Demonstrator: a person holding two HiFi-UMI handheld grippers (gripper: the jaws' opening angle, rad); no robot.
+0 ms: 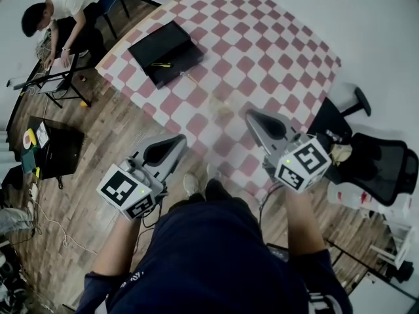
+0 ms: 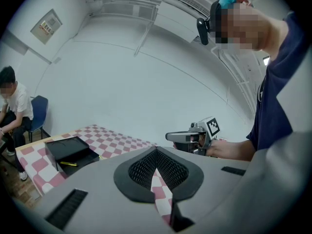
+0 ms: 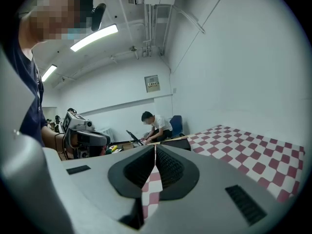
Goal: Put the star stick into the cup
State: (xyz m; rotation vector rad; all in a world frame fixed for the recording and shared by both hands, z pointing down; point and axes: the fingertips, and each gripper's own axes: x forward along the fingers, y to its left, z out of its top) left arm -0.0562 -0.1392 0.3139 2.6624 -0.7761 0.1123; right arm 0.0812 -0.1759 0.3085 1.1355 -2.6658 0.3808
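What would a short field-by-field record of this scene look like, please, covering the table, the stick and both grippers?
table: pink-and-white checkered top
black box: open, on the table's far left part
yellow stick: lying inside the black box
pale object: small, on the table near the right gripper; may be the cup, too faint to tell
left gripper: jaws together, nothing between them
right gripper: jaws together, nothing between them
seated person: beyond the table, not involved

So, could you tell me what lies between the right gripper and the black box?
In the head view, a small pale, see-through object, probably the cup, stands on the checked table between the right gripper and the black box.
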